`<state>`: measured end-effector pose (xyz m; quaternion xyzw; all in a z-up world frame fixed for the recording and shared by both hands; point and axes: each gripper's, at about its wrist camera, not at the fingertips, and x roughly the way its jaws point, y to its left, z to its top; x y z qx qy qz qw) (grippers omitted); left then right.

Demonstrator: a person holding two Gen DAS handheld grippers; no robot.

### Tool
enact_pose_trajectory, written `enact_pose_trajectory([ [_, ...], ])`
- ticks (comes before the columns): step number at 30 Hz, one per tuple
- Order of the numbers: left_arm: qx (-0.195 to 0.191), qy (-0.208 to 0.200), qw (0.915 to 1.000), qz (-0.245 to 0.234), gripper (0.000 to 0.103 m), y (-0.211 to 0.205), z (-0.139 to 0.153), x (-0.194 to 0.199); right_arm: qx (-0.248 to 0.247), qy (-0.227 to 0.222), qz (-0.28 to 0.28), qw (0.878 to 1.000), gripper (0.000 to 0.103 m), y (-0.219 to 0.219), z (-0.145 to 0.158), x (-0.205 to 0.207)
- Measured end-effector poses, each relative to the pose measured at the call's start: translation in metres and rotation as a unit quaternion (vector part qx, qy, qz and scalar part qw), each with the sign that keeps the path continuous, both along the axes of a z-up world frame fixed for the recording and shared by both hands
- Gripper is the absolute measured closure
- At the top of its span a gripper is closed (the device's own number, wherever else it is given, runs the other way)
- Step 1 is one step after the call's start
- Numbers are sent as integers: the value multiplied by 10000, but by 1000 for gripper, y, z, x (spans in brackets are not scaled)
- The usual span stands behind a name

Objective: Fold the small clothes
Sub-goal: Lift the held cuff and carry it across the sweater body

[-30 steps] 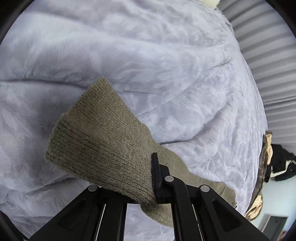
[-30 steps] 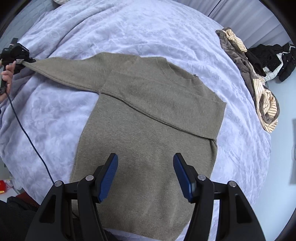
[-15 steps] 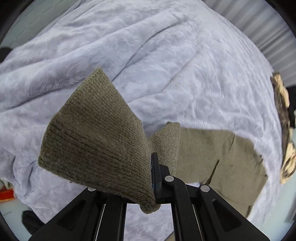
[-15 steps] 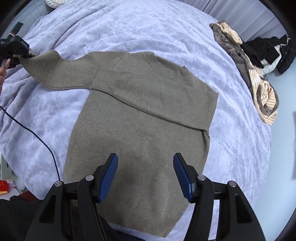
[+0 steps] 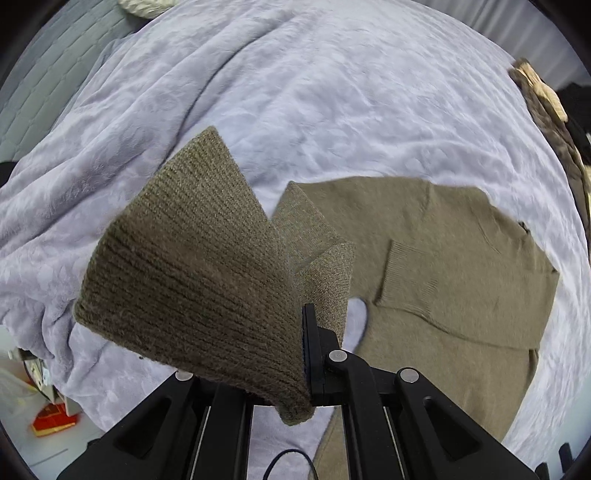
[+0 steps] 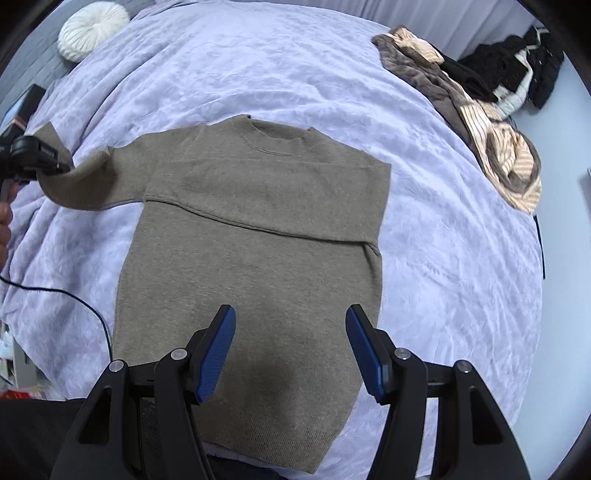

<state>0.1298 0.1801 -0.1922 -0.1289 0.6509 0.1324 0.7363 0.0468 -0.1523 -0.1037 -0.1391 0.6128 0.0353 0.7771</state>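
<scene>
An olive knitted sweater [image 6: 258, 236] lies flat on the lilac bedspread [image 6: 443, 258], its right sleeve folded across the chest. My left gripper [image 5: 301, 354] is shut on the ribbed cuff [image 5: 192, 269] of the left sleeve and holds it lifted at the sweater's left side; it also shows in the right wrist view [image 6: 55, 166]. The sweater body shows in the left wrist view [image 5: 461, 280]. My right gripper [image 6: 291, 347] is open and empty, hovering above the sweater's lower half.
A pile of brown, striped and black clothes [image 6: 480, 99] lies at the bed's far right edge. A round white cushion [image 6: 92, 27] sits at the far left. A black cable [image 6: 55, 295] runs over the bedspread on the left. The bed's left edge drops to the floor.
My left gripper has carried the sleeve cuff inward toward the sweater body, so the sleeve now bends and slackens. My right gripper stayed open above the hem area.
</scene>
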Motion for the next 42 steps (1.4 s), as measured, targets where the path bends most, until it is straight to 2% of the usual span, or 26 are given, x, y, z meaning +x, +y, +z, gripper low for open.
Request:
enact_pose_trajectory([
  [7, 200, 61, 9985, -514, 96, -47, 15, 4, 44, 62, -174, 9998, 37, -17, -6, -11],
  [14, 296, -23, 9965, -788, 96, -87, 32, 11, 125, 4, -214, 9997, 37, -31, -4, -13],
  [29, 546, -120, 9930, -1036, 96, -160, 50, 13, 295, 55, -92, 9995, 37, -64, -7, -4],
  [42, 685, -144, 9911, -1134, 96, -200, 60, 18, 411, 32, 122, 9991, 37, -81, -10, -1],
])
